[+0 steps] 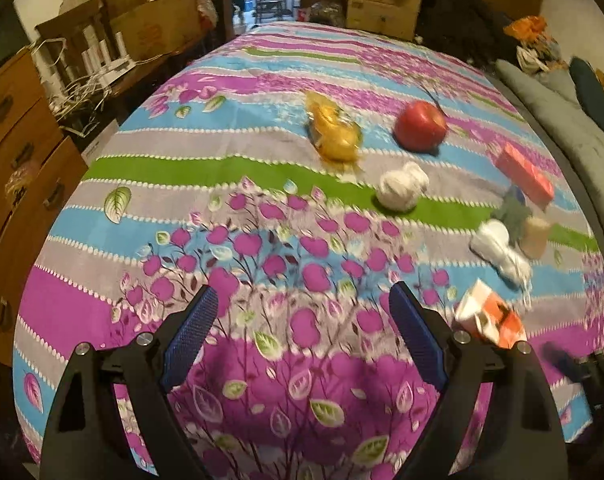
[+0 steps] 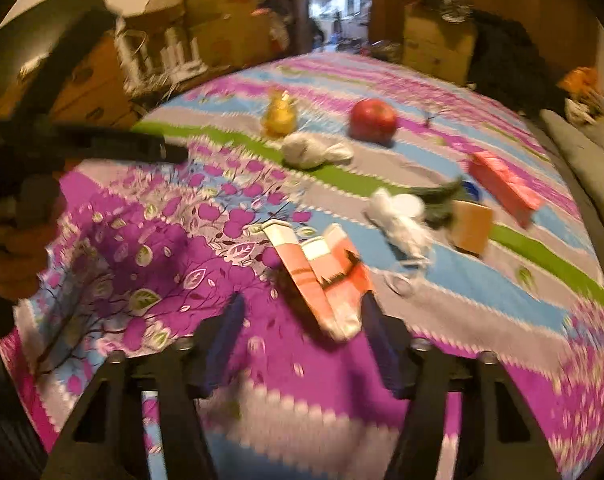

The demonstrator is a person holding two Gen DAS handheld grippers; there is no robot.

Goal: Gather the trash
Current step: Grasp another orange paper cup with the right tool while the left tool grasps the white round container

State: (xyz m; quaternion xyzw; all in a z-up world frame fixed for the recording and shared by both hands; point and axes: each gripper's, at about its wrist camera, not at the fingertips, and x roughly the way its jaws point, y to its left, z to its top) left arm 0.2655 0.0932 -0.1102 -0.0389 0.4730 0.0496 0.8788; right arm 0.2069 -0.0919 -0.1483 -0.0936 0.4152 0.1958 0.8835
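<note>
Trash here means the crushed orange-and-white paper carton [image 2: 322,276] lying on the floral striped cloth [image 2: 190,216] over the worktop, its near end between the right gripper's [image 2: 302,320] parted jaws, not yet pinched. The left gripper [image 1: 302,300] hangs wide open over bare cloth. Blur hints at haste: closing off-centre could flick the carton away or snag cloth.

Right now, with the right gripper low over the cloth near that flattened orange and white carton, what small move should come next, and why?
Probably ease the right gripper forward and a touch to its right so the orange and white carton sits squarely between the fingers, then close. The jaws are apart with nothing pressed between them, and the carton lies just ahead, crowding the right finger. The frame is blurred, so slow down first.
</note>
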